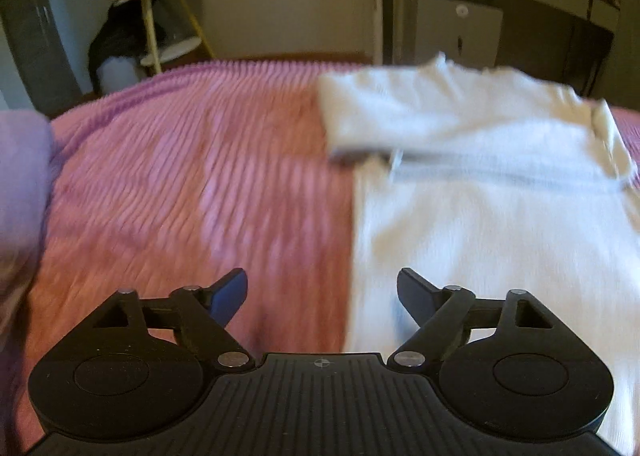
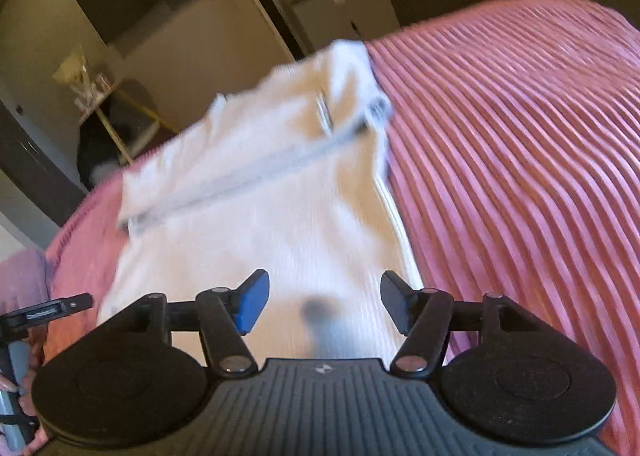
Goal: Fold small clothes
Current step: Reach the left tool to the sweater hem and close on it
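I see the pink ribbed bedspread [image 1: 168,184] filling most of both views, its ridges running away from me; it is blurred in places. On it lies the white ribbed knit garment [image 1: 480,216], flat on the bed, with its far part folded back over itself so that a grey edge crosses it. In my left wrist view the garment spreads from 12 o'clock round to 4 o'clock; in the right wrist view the same garment [image 2: 260,216] lies dead ahead, reaching from 6 up to 11 o'clock, with bare bedspread [image 2: 520,156] at 2 and 3 o'clock.

Beyond the bed, at 1 o'clock in the left view, stands a grey cabinet [image 1: 456,32], and at 11 o'clock a pale yellow-legged shelf stand [image 1: 164,28].

My left gripper [image 1: 322,292] hangs above the garment's left edge, its fingers spread wide and holding nothing. My right gripper [image 2: 323,302] sits over the near end of the garment, fingers likewise spread apart and empty; I cannot tell whether they touch the cloth.
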The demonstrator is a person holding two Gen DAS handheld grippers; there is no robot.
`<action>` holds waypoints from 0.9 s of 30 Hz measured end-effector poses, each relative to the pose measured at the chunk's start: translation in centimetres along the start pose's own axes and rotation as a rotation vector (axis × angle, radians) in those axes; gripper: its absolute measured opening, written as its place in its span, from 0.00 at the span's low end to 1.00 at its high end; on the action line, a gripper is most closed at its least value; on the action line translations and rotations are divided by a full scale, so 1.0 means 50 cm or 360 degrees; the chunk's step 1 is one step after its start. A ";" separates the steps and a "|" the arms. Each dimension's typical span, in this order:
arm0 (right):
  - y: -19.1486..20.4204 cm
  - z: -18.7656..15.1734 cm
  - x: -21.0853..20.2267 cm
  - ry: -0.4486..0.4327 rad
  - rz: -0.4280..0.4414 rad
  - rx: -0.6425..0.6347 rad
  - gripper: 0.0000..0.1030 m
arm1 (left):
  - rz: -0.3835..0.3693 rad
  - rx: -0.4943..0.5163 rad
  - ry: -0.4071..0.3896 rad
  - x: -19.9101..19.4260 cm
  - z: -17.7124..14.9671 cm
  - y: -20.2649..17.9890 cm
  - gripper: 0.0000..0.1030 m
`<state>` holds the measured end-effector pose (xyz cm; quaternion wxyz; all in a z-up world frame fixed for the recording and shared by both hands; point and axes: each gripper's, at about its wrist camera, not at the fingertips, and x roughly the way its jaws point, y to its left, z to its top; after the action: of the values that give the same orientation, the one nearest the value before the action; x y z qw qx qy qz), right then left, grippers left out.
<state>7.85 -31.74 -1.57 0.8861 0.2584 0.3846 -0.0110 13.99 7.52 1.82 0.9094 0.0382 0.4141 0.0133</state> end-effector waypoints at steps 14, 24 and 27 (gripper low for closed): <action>-0.031 -0.087 -0.055 0.0204 -0.0058 -0.0006 0.60 | -0.0269 -0.0051 0.0392 -0.019 -0.122 0.031 0.64; -0.062 -0.097 -0.054 0.0256 0.0008 0.0045 0.49 | -0.0364 0.0028 0.0485 -0.025 -0.134 0.013 0.38; -0.073 -0.097 -0.059 0.0268 0.0014 0.0052 0.48 | -0.0366 0.0098 0.0478 -0.030 -0.137 0.007 0.37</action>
<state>1.69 -33.15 -3.92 0.8463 0.2746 0.4563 0.0084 7.85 8.20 -1.48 0.8312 0.0160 0.5470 -0.0978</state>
